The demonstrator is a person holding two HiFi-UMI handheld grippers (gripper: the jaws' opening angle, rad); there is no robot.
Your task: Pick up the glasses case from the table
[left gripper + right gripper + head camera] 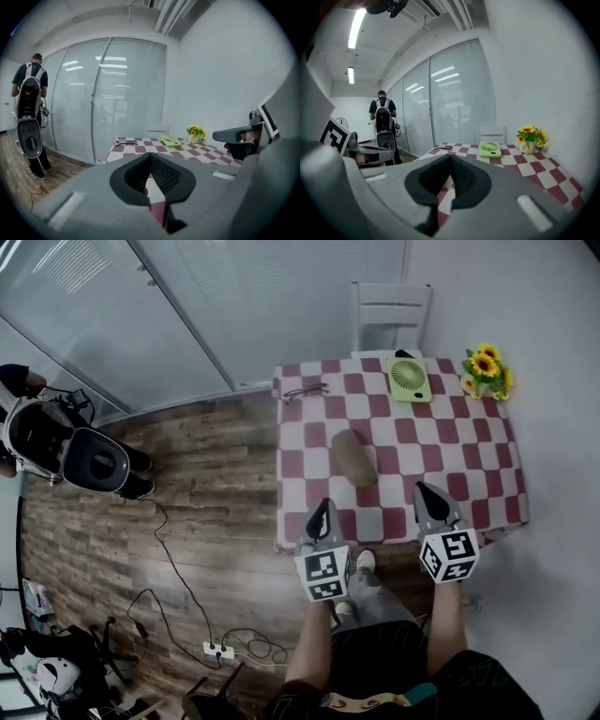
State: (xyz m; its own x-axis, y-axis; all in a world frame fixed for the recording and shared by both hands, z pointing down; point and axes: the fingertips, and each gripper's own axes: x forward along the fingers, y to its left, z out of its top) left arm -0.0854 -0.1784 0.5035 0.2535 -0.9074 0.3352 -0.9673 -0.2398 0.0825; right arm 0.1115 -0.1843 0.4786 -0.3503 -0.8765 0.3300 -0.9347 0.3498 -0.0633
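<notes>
From the head view, nothing of the pick is done yet: the glasses case (353, 457) lies untouched on the checkered table (492, 442), ahead of both claws, a little right of the left gripper (324, 503) and left of the right gripper (420, 487). Both claws hang over the near table edge with their jaws pressed together and empty, so opening, reaching, closing and lifting are all left. Around the case I see bare cloth. The glasses (305, 390), fan (409, 378) and sunflowers (486, 369) sit well beyond it by the far edge, so I judge the approach open. In the left gripper view the jaw tips meet with nothing between them. The table stretches ahead, the right gripper floats off to the right, and I cannot pick out the case for certain behind the jaws. In the right gripper view the jaws are likewise together and bare, with the fan and flowers far ahead, the wall close on the right and a person (383, 124) well off to the left, clear of my path
</notes>
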